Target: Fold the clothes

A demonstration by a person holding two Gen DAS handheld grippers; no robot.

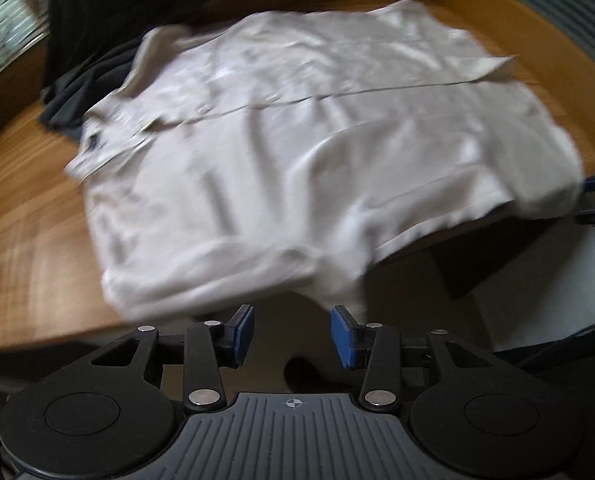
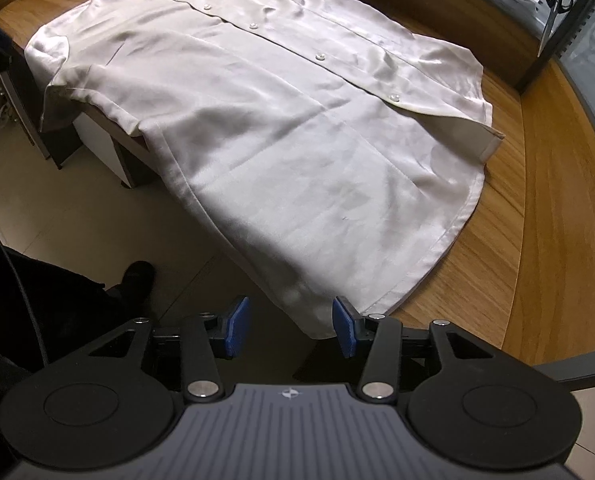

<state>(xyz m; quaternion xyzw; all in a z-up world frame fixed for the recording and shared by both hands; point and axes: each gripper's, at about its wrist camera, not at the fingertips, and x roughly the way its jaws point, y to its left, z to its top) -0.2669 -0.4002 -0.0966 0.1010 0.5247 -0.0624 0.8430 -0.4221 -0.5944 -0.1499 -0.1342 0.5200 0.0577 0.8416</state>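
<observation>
Right gripper (image 2: 291, 330) open at the hem corner of the white shirt (image 2: 265, 120) — nothing is held.

The shirt lies spread, buttons up, on the wooden table (image 2: 537, 200), one side hanging over the edge; its long axis runs away from the right jaws toward the collar. The left gripper (image 1: 292, 336) — also open, empty — faces a sleeve just ahead; that view is blurred. The right looks nearer.

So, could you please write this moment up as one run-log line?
stage: pre-grasp | white shirt: flat, buttoned, near edge overhanging wooden table | left gripper: open, empty | right gripper: open at hem corner
</observation>
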